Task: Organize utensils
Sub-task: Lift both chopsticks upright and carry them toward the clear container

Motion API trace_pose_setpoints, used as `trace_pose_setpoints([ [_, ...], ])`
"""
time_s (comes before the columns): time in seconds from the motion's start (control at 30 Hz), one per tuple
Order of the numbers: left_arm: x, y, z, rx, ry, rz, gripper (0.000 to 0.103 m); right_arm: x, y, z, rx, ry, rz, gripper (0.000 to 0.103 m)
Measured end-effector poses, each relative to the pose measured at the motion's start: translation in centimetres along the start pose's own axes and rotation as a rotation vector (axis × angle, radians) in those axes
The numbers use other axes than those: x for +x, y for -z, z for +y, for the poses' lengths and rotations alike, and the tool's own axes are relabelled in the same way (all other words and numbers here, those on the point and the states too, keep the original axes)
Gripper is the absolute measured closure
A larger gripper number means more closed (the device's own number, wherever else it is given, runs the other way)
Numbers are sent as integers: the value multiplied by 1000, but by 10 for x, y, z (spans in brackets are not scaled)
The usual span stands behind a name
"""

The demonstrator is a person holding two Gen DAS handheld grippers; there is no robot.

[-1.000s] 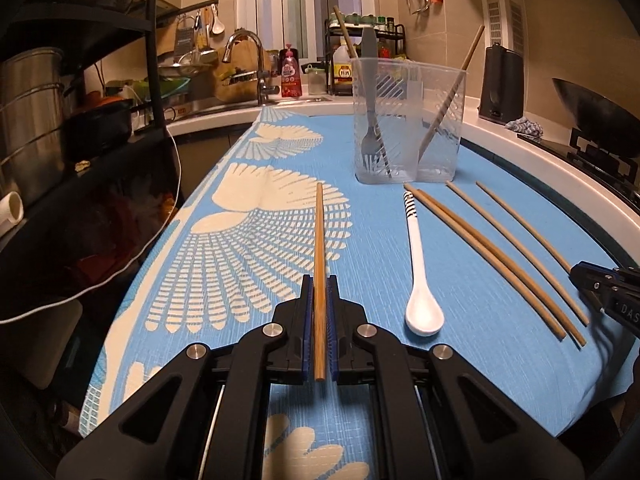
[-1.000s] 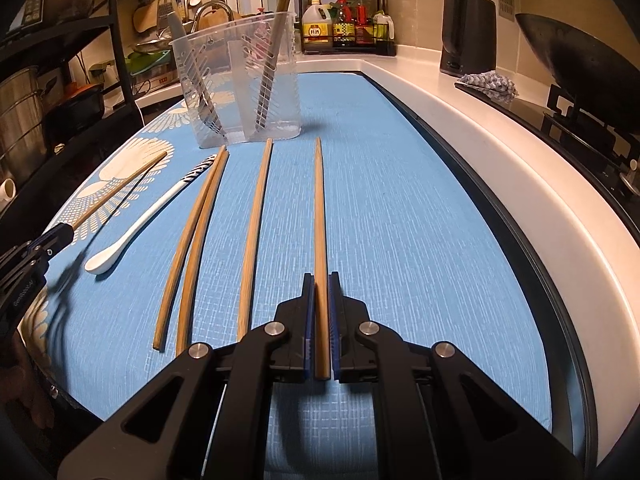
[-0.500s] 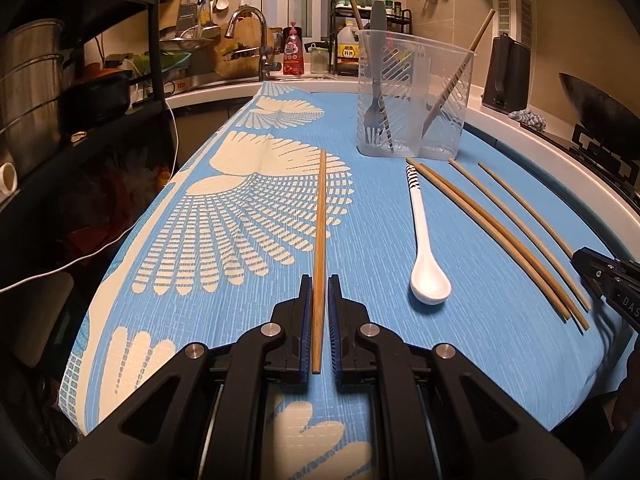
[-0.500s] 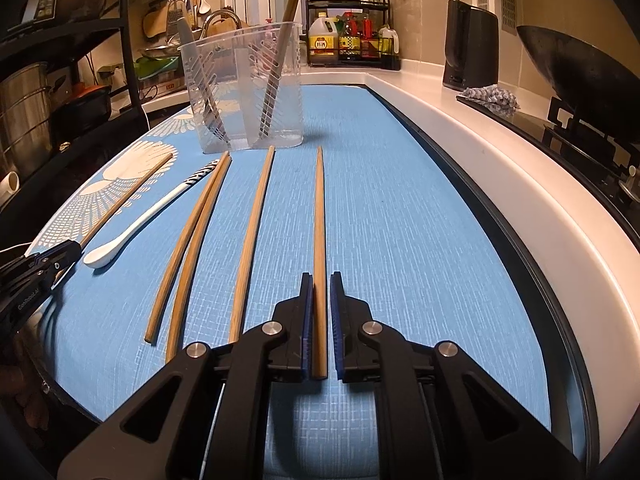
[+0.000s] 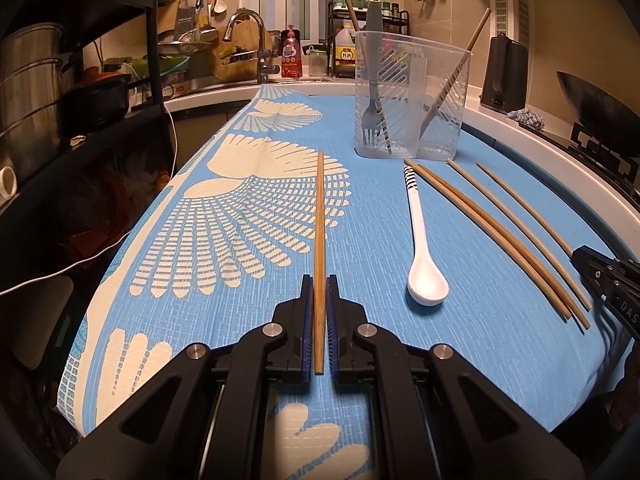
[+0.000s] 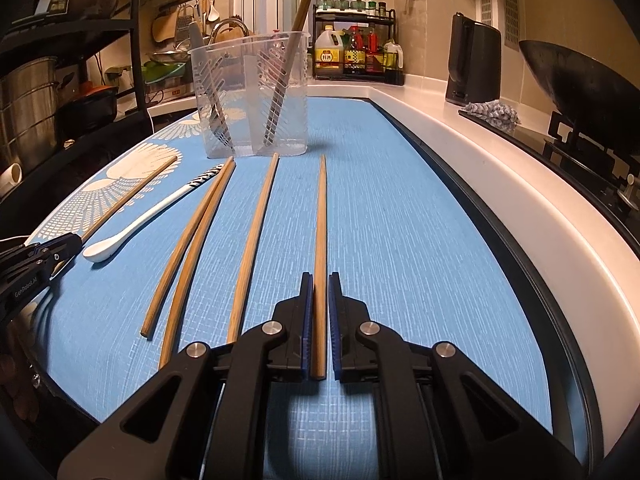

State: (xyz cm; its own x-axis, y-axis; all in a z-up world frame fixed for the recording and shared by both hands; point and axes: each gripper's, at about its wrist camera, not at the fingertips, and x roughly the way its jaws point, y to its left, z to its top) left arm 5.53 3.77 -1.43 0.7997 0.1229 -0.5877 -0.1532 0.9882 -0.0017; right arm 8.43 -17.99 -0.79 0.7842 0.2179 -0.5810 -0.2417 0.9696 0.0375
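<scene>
A blue cloth [image 5: 400, 360] with a cream fan pattern covers the bench. Behind it stands a curved tap [image 5: 246, 26] over the sink, with a red dish-soap bottle [image 5: 291, 58] just beside it. A black rack [image 6: 354, 46] holds oil and sauce bottles. A black kettle [image 6: 474, 60] stands on the white counter, a grey rag [image 6: 490, 112] near it, and a dark wok [image 6: 576, 80] sits on the stove. Steel pots [image 5: 28, 96] fill the left shelf.

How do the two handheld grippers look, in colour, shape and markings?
Both look alike. The left gripper and the right gripper have matte black, angular plastic linkages with triangular cut-outs and round silver pivot bolts. Each has two flat parallel fingers lined with blue ribbed pads. White lettering runs along the sides: "GenRobot.AI" on the left one, seen from the right wrist view. No sleeves or cables are visible.
</scene>
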Motion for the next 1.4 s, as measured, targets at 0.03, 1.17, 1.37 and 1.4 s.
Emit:
trace_pose_setpoints([
  [0.03, 0, 0, 0, 0, 0, 1, 96, 0, -1, -1, 3, -4, 4, 96],
  [1.17, -83, -61, 0, -41, 63, -188, 97, -84, -70, 6, 16, -83, -116, 96],
  [1.37, -88, -85, 13, -79, 56, -229, 97, -90, -88, 6, 14, -90, -136, 96],
  [1.4, -89, -90, 15, -82, 53, -238, 97, -90, -91, 6, 13, -93, -137, 96],
])
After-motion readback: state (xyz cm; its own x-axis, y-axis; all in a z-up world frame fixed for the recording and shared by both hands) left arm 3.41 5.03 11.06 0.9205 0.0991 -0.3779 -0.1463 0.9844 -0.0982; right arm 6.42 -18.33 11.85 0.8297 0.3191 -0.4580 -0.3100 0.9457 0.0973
